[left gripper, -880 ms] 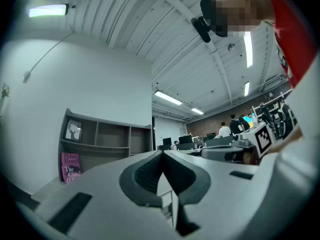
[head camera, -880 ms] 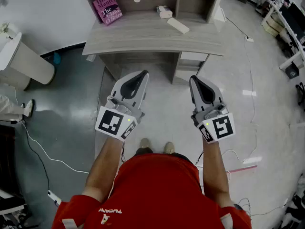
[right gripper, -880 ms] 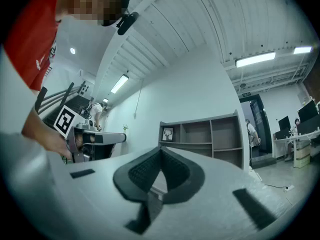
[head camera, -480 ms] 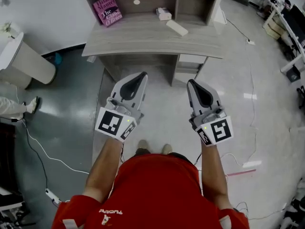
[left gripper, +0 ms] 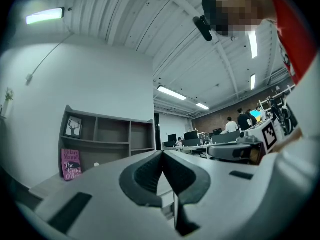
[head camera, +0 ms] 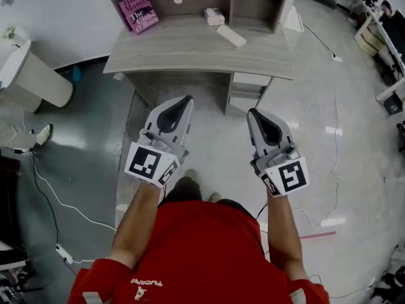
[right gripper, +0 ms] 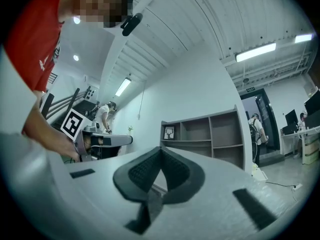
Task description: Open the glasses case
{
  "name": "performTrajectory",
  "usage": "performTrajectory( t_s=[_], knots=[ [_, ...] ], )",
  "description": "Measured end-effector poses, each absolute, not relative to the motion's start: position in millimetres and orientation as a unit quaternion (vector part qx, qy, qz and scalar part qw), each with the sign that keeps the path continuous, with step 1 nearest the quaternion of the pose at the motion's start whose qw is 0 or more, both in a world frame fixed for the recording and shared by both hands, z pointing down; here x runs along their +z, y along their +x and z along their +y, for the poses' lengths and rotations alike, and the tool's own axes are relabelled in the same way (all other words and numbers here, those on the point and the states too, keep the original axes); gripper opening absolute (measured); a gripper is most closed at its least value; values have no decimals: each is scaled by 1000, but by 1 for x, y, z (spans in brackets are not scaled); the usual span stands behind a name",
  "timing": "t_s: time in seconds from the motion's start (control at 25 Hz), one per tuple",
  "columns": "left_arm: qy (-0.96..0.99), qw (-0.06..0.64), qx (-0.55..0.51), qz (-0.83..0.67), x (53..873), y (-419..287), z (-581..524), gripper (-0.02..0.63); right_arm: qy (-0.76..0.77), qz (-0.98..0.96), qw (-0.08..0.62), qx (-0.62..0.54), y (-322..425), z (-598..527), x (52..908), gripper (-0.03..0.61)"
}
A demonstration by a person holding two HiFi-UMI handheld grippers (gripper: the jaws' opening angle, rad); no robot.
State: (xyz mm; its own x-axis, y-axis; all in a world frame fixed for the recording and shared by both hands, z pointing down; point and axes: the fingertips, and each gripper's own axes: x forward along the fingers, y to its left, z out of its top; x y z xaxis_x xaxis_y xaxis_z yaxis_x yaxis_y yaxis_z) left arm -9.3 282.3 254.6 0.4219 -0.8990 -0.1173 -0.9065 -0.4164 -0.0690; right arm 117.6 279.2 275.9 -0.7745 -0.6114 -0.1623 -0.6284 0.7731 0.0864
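A white oblong case [head camera: 231, 35] lies on the grey wooden desk [head camera: 164, 50], towards its back right. Both grippers hang in the air in front of the desk, well short of the case. My left gripper [head camera: 188, 99] is shut with nothing in it; its pads meet at the tip [left gripper: 161, 153] in the left gripper view. My right gripper [head camera: 252, 113] is also shut and empty, and its tip [right gripper: 160, 149] points at the shelf unit [right gripper: 210, 134]. Neither gripper view shows the case.
A pink book [head camera: 139, 11] leans at the desk's back left and a small box [head camera: 214, 16] lies near the shelf. A drawer block [head camera: 247, 87] sits under the desk's right side. A white bin [head camera: 31, 75] stands at the left. Cables [head camera: 57, 201] trail over the floor.
The desk has slid slightly up and left in the head view, and one foot has come forward under the grippers. Both grippers stay shut, side by side as before.
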Motion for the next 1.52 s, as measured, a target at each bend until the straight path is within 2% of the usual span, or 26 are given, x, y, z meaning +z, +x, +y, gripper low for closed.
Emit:
performTrajectory(
  t_s=[0.36,1.12,1.52],
  knots=[
    [-839,62,35,540,270,-34,196,9,-328,940,54,79,97,199,287,5],
    [-896,42,-11,442,338,-99,-116,9,-399,915,-12,56,11,-85,322,5],
    [-904,-14,-91,417,411,-92,-201,11,-419,904,-75,41,10,-153,365,5]
  ],
)
